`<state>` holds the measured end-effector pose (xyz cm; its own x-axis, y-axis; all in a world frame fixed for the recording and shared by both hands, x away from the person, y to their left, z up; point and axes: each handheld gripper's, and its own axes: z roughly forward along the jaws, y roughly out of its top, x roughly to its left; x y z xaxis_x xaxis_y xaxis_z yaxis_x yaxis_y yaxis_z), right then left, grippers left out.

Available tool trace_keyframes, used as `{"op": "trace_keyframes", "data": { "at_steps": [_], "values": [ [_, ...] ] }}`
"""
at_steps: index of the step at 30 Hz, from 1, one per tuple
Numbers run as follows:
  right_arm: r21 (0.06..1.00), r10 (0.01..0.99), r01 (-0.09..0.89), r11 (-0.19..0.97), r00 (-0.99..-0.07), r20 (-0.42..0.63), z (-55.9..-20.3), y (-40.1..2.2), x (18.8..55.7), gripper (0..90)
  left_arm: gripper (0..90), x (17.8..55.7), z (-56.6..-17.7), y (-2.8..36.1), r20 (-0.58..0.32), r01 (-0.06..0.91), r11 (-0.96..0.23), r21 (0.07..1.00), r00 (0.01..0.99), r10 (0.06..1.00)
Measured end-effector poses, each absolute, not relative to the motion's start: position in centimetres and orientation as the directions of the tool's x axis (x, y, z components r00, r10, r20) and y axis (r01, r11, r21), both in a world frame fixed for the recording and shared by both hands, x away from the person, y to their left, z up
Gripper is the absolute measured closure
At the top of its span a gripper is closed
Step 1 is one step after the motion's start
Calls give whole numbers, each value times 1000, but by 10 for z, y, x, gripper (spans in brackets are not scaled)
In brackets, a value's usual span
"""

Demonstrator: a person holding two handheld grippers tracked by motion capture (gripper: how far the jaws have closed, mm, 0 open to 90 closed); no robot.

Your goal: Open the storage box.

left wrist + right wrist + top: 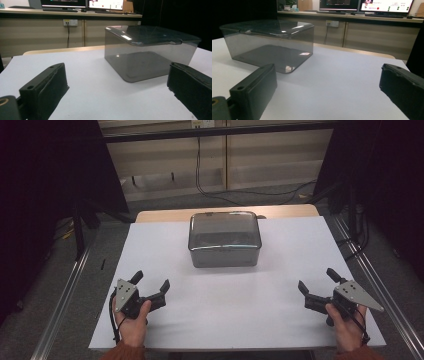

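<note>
A smoky transparent plastic box (225, 239) with its lid on stands at the middle of the white table (280, 285), toward the back. It looks empty. In the left gripper view the box (150, 52) is ahead and to the right; in the right gripper view the box (269, 42) is ahead and to the left. My left gripper (150, 280) rests near the front left of the table, open, with nothing between its jaws. My right gripper (317, 280) rests near the front right, also open and empty. Both point roughly toward the box from some distance.
A wooden strip (165, 215) edges the table's far side. Metal rails (65, 295) run along both sides of the table. Cables (235, 192) lie on the floor behind. A long desk with monitors (367, 5) stands farther back.
</note>
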<state>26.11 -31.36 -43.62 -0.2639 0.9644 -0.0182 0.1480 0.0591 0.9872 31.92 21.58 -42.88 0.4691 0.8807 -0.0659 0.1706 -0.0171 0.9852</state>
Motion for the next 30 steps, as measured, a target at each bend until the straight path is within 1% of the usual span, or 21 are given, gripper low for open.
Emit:
{"op": "trace_keyframes", "data": {
  "at_steps": [7,8,21,25,30],
  "values": [
    [983,960,171,63,-278,-14,-437,-315,263,5,29,320,-430,216,-78,187,-14,982,475,876],
    [979,957,190,75,-290,-17,-437,-314,263,7,32,319,-430,217,-76,187,-14,982,467,881],
    [977,941,198,77,-337,-6,-437,-306,267,3,44,316,-429,215,-68,192,-29,981,482,873],
    [976,931,201,85,-364,-6,-437,-300,269,2,44,315,-428,215,-64,184,-31,982,486,871],
    [977,931,197,84,-366,-6,-437,-295,271,0,43,313,-428,214,-54,180,-40,983,490,870]
  ]
}}
